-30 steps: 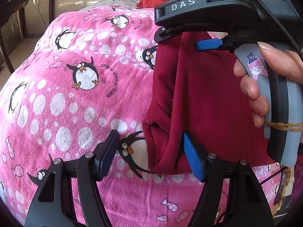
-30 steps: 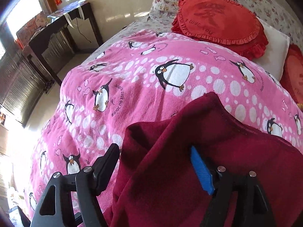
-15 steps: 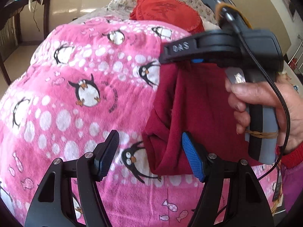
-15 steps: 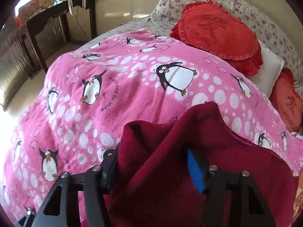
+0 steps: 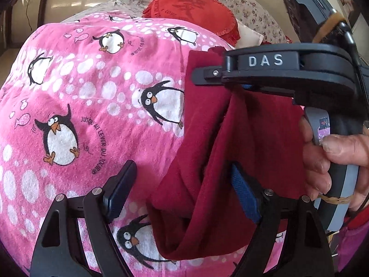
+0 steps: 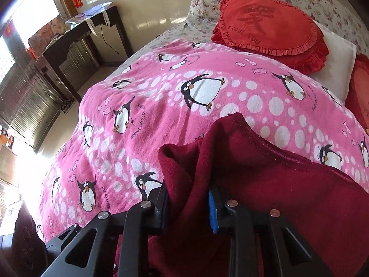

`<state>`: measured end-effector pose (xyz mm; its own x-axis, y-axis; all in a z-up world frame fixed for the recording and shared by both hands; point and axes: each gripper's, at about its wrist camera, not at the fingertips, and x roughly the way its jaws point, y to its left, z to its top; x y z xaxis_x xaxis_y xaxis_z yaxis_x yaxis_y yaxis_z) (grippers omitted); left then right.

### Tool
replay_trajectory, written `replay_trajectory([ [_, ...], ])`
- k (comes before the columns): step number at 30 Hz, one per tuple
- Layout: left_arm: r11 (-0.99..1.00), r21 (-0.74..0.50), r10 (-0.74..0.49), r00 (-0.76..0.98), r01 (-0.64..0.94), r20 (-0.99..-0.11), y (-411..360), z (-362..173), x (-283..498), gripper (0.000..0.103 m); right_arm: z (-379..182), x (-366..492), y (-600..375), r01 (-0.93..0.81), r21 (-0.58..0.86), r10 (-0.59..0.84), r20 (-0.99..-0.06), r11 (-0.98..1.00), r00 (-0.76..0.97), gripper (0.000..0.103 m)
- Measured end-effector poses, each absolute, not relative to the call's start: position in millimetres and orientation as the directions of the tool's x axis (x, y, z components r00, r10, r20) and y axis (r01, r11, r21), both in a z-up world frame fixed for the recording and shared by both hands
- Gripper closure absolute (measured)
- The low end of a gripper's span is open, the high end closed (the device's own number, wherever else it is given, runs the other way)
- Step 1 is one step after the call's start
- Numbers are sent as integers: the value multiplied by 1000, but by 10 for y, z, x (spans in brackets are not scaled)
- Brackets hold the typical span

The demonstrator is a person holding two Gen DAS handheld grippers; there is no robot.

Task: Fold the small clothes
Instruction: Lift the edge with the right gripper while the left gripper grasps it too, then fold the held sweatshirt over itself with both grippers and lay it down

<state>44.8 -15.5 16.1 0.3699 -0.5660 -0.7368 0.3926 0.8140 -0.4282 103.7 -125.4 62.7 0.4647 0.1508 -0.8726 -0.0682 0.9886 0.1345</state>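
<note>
The dark red cloth (image 5: pixel 253 138) lies on the bed, on top of the pink penguin blanket (image 5: pixel 92 106), over toward the blanket's right side in the left wrist view. It is soft and fuzzy. It is bunched up, with long folds running down it and a rolled, rounded fold at its near end. One part of it is lifted up off the blanket.

The right hand-held gripper (image 6: pixel 188 205) is closing on the cloth. A thick bunch of the cloth fills the gap between its two fingers, and both pads press on it, so it is grasping the cloth. Its blue pad (image 6: pixel 212 210) peeks out beside the fold. In the left wrist view this same hand-held gripper comes in from the right, with white letters on its black top, and the cloth hangs down from it. A person's hand (image 5: pixel 334 161) holds its grey handle.

The left hand-held gripper (image 5: pixel 182 194) is opening, and its fingers stand wide apart. The near end of the cloth sits between them. The right blue pad (image 5: pixel 244 196) is just at the cloth's edge, but the left finger is well apart from it, over bare blanket. It is not gripping anything.

Past the far edge of the blanket, a red frilly cushion (image 6: pixel 269 23) leans on a flowery pillow (image 6: pixel 207 2). A dark table (image 6: pixel 76 37) stands beside the bed.
</note>
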Motion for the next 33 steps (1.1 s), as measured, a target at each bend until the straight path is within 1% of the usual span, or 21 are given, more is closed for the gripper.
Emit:
replay_trajectory([
  [1,817,-423,-562,374,393,-738,-181,152,433,21,604,1059,-1249,-68,133,150,-876,989,458,74],
  [2,819,-415,-557,380,396,-738,-200,148,426,21,578,1086,-1239,-66,133,149,-879,989,453,66],
  [3,821,-409,-554,383,399,-739,-219,144,422,21,562,1110,-1229,-63,128,142,-881,990,451,63],
  [6,823,-400,-550,385,404,-741,-250,135,403,21,540,1158,-1153,-72,80,104,-885,994,454,59],
  [7,823,-397,-548,384,406,-743,-276,133,396,22,535,1162,-1136,-77,66,94,-884,995,457,59],
  [8,820,-399,-551,379,410,-744,-294,133,386,36,536,1160,-1127,-80,61,91,-882,995,462,58],
  [9,809,-418,-566,356,413,-743,-275,139,331,46,549,1146,-1136,-78,65,94,-878,995,469,61],
  [10,803,-436,-576,340,406,-743,-290,130,314,57,572,1125,-1156,-78,75,103,-871,994,480,64],
  [11,802,-442,-579,342,401,-740,-281,149,291,66,604,1092,-1188,-81,97,125,-862,992,491,71],
  [12,801,-440,-580,347,405,-737,-285,184,251,71,638,1047,-1230,-84,127,152,-853,988,500,76],
  [14,798,-428,-582,362,423,-728,-313,301,138,77,716,955,-1317,-87,173,193,-835,981,516,81],
  [18,782,-406,-600,392,474,-698,-445,609,-86,78,968,746,-1514,-97,241,253,-788,966,562,84],
  [22,744,-397,-637,389,537,-666,-686,917,-278,79,1264,532,-1726,-105,258,267,-746,960,610,85],
  [27,687,-370,-676,363,625,-642,-1154,1212,-507,79,1591,143,-2188,-70,260,238,-700,963,673,87],
  [33,606,-349,-708,285,715,-645,-1923,1348,-816,79,1684,-429,-2975,46,280,162,-674,959,721,88],
])
